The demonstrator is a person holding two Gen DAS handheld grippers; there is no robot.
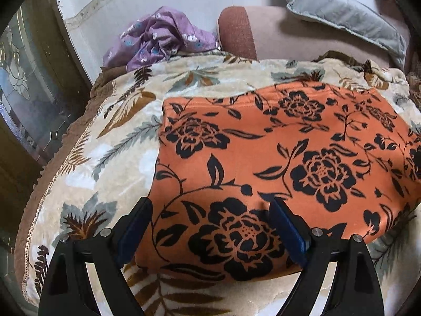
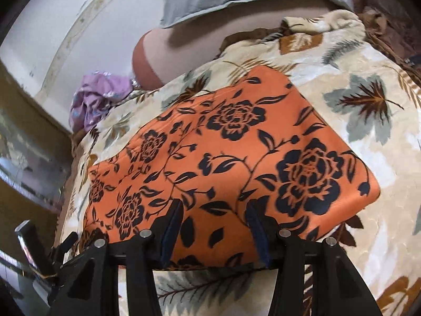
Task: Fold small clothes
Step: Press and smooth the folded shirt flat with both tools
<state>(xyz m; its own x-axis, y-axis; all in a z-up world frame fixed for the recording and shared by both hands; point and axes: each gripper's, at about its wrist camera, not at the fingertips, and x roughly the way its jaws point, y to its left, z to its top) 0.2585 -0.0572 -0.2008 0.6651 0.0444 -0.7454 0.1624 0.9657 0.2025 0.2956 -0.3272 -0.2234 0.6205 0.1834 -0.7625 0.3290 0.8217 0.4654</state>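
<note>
Two grippers hang over the orange cloth (image 1: 276, 158), which lies flat on the bed cover (image 1: 110, 137), already a neat block. My left gripper (image 1: 210, 210) is spread wide over the cloth's near left corner, with nothing pinched. My right gripper (image 2: 214, 210) is half spread over the near edge, and it pinches nothing that I can see.

I think the next fold starts at this near edge. To do it well, I should grab both near corners at once, lift them evenly, and lay them toward 12 o'clock so the edges match.

Bare cover shows at 3 and 6 o'clock. At 11 o'clock sits a purple cloth (image 1: 160, 39), at 1 o'clock a grey pillow (image 1: 342, 13). The bed's edge drops off at 9 o'clock.
</note>
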